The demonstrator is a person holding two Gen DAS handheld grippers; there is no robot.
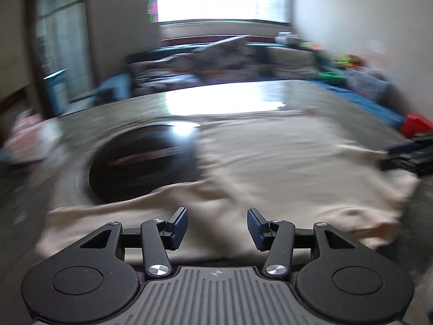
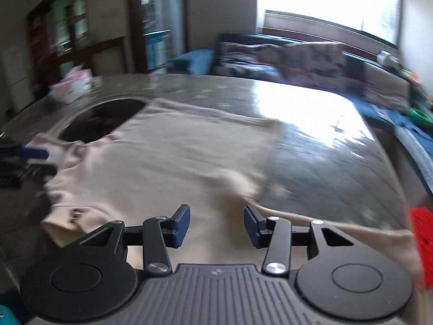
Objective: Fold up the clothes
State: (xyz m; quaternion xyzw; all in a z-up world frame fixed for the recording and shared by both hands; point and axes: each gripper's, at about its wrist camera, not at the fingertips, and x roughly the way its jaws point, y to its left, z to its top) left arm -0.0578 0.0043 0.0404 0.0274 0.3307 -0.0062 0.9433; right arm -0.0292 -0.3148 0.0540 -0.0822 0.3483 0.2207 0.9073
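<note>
Both views motion-blurred. Left gripper (image 1: 217,226): blue-padded fingers spread wide, nothing between them, poised over near edge of cream-beige cloth garment (image 1: 270,162); contact with fabric cannot be told. Right gripper (image 2: 216,224): jaws likewise wide apart, empty, above same garment (image 2: 176,157). Garment lies spread, rumpled, on glossy grey table (image 2: 311,149), one corner covering part of round black disc (image 1: 140,162) set in tabletop. Each gripper shows at other view's edge beside garment.

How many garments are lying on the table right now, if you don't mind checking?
1: a beige shirt spread flat on the table, partly covering a dark round inset. Anything beneath it would be hidden.
</note>
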